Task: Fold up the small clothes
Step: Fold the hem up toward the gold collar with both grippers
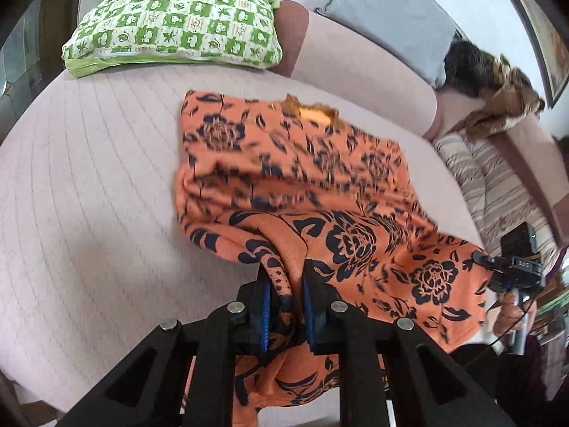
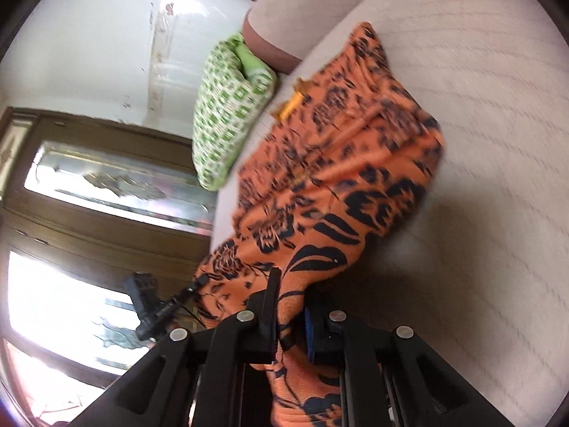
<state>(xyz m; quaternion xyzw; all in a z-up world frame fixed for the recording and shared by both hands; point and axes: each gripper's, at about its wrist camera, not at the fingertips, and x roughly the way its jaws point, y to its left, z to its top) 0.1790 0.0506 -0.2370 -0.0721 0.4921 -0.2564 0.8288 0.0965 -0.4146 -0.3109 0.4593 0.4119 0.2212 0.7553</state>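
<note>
The orange knit garment with a dark navy floral print is found partly lifted off the pale pink quilted couch seat, its far end with a torn-looking neck opening lying flat on the seat and its near edge raised in two places. The fabric is judged soft, limp and light: it sags in deep folds between the held points and bunches where clamped, so no stiffness can be relied on to carry a fold. The left gripper is closed on a gathered ridge of the near hem, cloth being pinched between its blue pads. The right gripper is likewise clamped on the same edge, further along the garment. A hold at the two hem corners, kept taut, is judged best; the bunched grips may slip or skew the crease. Beyond the garment, a green-and-white checked pillow rests at the back of the seat, a grey cushion beside it.
</note>
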